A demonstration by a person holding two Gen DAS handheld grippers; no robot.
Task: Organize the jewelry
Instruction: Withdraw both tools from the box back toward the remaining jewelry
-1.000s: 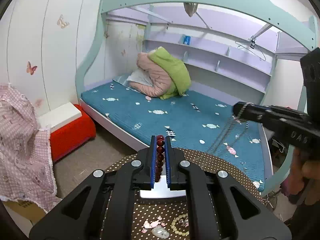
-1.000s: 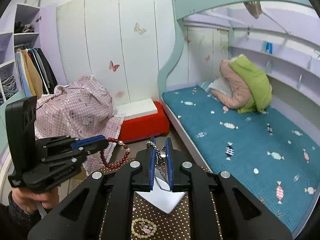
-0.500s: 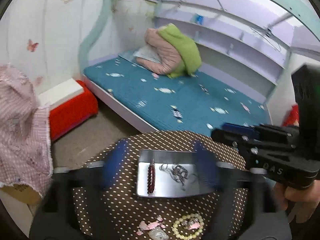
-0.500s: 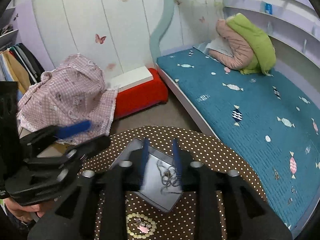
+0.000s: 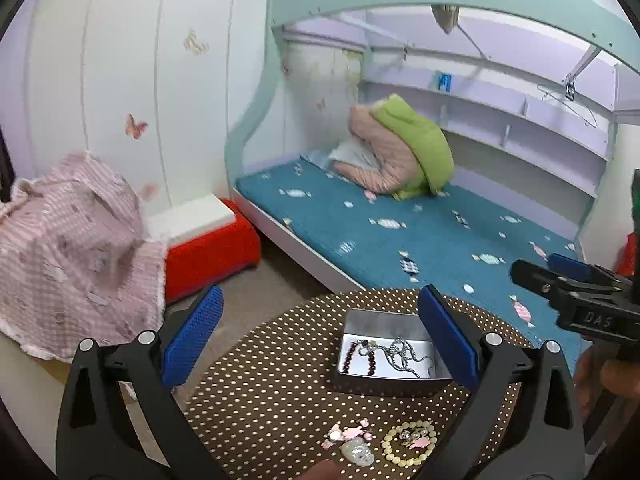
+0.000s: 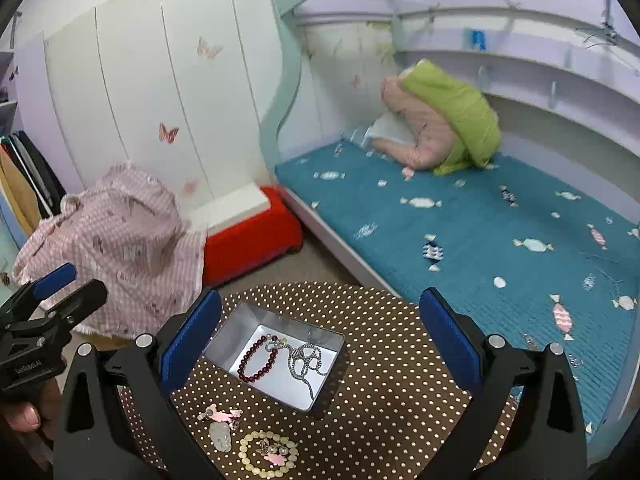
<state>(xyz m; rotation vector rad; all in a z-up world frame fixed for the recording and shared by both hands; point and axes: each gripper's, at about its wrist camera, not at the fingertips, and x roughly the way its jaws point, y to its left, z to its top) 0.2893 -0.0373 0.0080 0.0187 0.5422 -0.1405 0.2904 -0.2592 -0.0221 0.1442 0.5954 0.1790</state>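
Observation:
A silver metal box point(image 5: 362, 318) point(image 6: 236, 326) sits on the round brown dotted table point(image 5: 280, 380) point(image 6: 392, 376). In it lie a dark red bead bracelet point(image 5: 354, 358) point(image 6: 258, 362) and a silver chain point(image 5: 404, 352) point(image 6: 304, 360). My left gripper point(image 5: 320, 328) is wide open and empty above the table. My right gripper point(image 6: 320, 332) is also wide open and empty above the box. At the table's near edge lie a cream bead bracelet point(image 5: 408, 442) point(image 6: 268, 454), pink pieces point(image 5: 350, 432) point(image 6: 222, 414) and a pale pendant point(image 5: 358, 452) point(image 6: 220, 436).
A bed with a teal mattress point(image 5: 400, 232) stands behind the table, a pink and green quilt point(image 5: 400, 152) on it. A red stool point(image 5: 208, 248) and a pink checked cloth point(image 5: 68, 252) are at the left, in front of white wardrobe doors.
Both grippers opened and let go: the red bead bracelet and the silver chain dropped into the box. Both grippers have since pulled back from it.

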